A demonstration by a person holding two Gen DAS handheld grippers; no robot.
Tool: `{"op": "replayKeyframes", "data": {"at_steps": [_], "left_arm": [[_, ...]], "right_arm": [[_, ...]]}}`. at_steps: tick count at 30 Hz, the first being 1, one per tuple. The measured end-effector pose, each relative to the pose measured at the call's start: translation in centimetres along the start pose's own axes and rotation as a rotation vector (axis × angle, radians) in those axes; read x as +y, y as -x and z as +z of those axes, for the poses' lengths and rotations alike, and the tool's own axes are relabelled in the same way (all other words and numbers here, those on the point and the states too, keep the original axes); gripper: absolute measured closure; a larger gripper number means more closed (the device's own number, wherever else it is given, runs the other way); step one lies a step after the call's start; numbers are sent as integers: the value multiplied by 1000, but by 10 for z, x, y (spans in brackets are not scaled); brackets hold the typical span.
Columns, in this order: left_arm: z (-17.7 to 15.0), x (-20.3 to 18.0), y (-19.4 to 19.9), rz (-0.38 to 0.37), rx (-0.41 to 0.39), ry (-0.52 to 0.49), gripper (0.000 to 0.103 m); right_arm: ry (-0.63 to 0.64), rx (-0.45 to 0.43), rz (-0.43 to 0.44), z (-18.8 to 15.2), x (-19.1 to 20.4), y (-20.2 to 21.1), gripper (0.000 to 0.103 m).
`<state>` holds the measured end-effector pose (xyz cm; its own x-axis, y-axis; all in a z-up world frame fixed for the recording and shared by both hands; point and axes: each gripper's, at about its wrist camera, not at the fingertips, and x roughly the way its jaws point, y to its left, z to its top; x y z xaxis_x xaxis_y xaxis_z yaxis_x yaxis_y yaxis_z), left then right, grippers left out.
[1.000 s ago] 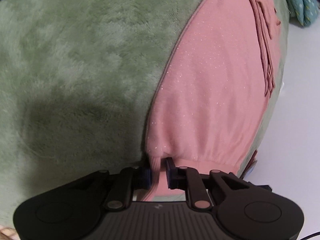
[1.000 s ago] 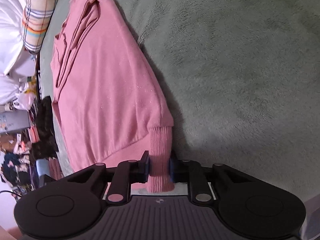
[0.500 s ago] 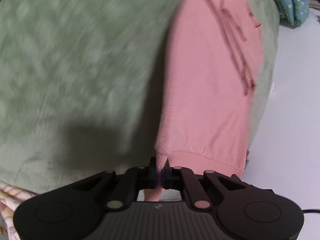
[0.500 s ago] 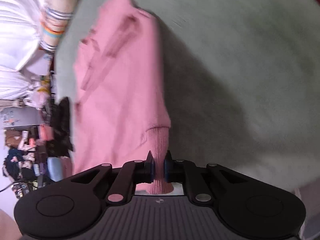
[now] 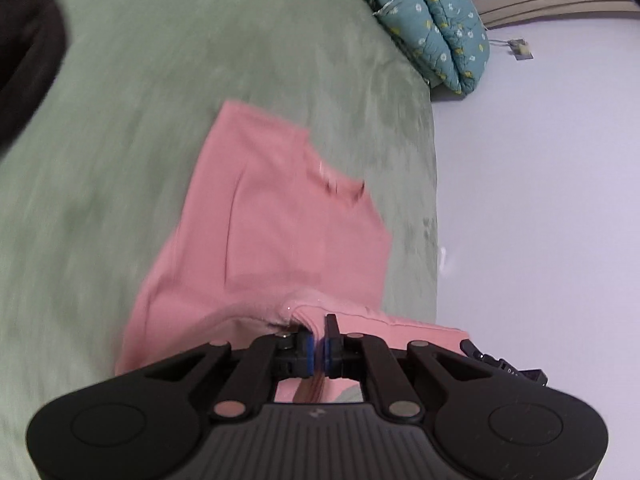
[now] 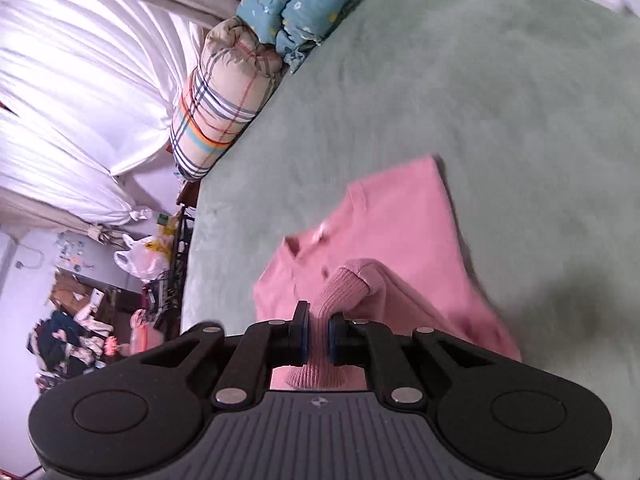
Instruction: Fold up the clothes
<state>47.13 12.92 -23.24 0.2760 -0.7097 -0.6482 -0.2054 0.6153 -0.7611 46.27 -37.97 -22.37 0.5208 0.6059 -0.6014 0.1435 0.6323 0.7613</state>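
Sweater: pink sweater (image 5: 276, 232) lies on the green bed (image 5: 120, 140), its far part spread flat with the neckline away from both tools; the near part is lifted off the bed toward the cameras.
Left tool: left tool (image 5: 318, 350) is pinched tight on a bunched bit of the sweater's near edge; which part of the garment that is cannot be told through the blur.
Right tool: right tool (image 6: 318, 338) is clamped on the ribbed cuff (image 6: 340, 292), which arches up and forward over the body.
Key relation: the sweater's long axis runs straight ahead from both tools, held end near, neckline end far. Each tool grips its own side of the near end, so neither is clearly nearer to the far end.
Judgement: the held end looks set to be carried forward along that axis and laid onto the flat part.
Risk: uneven travel between the tools would skew the fold line.
Surroundings: teal quilt (image 5: 432, 28) and plaid bundle (image 6: 224, 100) sit at the bed's far edge, well apart.
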Motion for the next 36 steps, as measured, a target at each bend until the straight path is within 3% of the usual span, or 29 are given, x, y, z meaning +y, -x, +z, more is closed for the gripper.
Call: {"op": "replayKeyframes", "data": {"at_steps": [5, 10, 12, 14, 15, 18, 20, 22, 24, 25, 27, 29, 30, 31, 32, 36], "left_arm": [[62, 28, -38, -26, -47, 145, 99], [105, 43, -73, -24, -73, 240, 99], [116, 56, -82, -61, -75, 324, 99], [121, 73, -86, -102, -91, 438, 82], [122, 87, -86, -119, -135, 534, 78], [118, 115, -75, -236, -311, 699, 63], [118, 119, -68, -243, -340, 690, 61], [119, 118, -59, -205, -343, 637, 59], [117, 97, -47, -23, -289, 393, 58], [114, 91, -44, 13, -272, 330, 58], [88, 70, -40, 134, -173, 46, 58], [67, 66, -41, 169, -140, -55, 60], [52, 66, -43, 179, -101, -114, 60], [43, 68, -45, 181, -73, -130, 61], [35, 70, -46, 182, -45, -145, 61], [2, 83, -56, 191, 32, -138, 61]], "right_arm": [[-56, -16, -28, 55, -5, -66, 95], [-111, -23, -92, 78, -26, -110, 95], [-162, -39, -99, 84, -39, -120, 94], [-276, -72, -69, 86, -59, -125, 83], [-341, -112, -61, 85, -70, -125, 74], [-471, -274, -82, 85, -90, -117, 49], [-493, -328, -85, 87, -96, -111, 47], [-408, -292, -119, 93, -91, -108, 47], [-247, -223, -181, 93, -78, -103, 47], [-171, -191, -203, 90, -73, -101, 47], [-8, -92, -188, 72, -68, -89, 47], [58, -7, -139, 52, -77, -77, 47], [52, 43, -114, 41, -88, -69, 53], [39, 81, -112, 34, -96, -65, 68], [46, 123, -124, 24, -105, -60, 74], [140, 177, -167, -2, -119, -43, 78]]}}
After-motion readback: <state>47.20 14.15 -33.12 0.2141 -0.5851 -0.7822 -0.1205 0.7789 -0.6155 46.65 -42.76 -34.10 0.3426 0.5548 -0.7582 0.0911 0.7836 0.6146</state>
